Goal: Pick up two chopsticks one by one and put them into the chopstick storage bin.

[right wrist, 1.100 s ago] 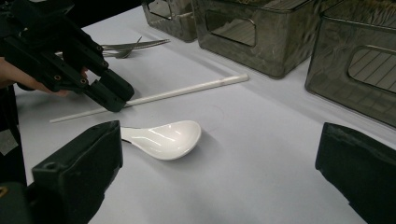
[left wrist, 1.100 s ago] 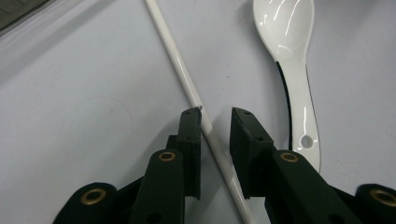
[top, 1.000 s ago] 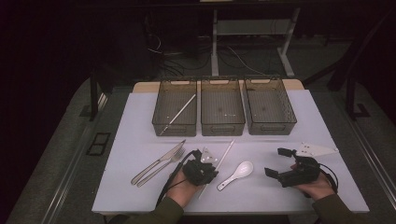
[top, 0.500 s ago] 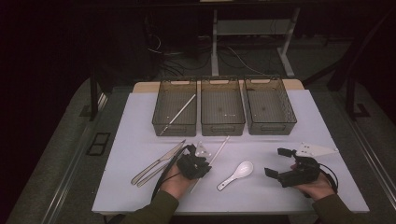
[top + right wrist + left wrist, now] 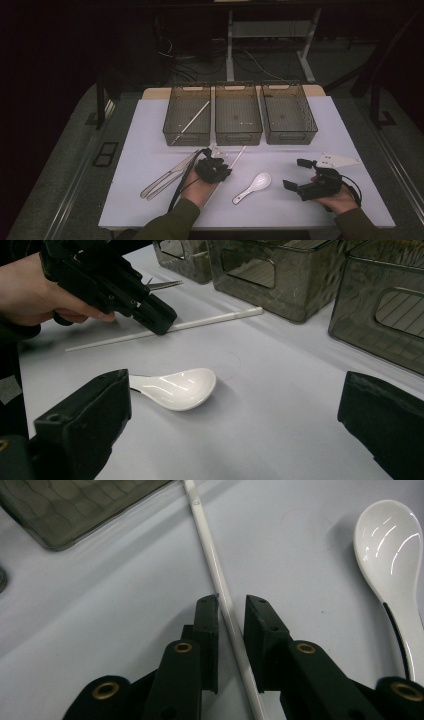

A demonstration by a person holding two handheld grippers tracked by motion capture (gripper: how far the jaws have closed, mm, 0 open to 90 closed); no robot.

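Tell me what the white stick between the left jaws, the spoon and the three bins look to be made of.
Stick: smooth glossy white, likely plastic or melamine; light glints along it. Spoon: glazed white, probably ceramic, maybe melamine; sharp bright reflections in the bowl. Bins: smoky translucent plastic with moulded handle cut-outs; their ribbed floors show through.

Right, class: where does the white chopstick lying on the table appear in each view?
High view: chopstick centre, just below the middle bin.
Left gripper view: chopstick runs up the middle, between the jaws.
Right gripper view: chopstick upper middle, before the bins.
Shared landmark: white spoon beside it.
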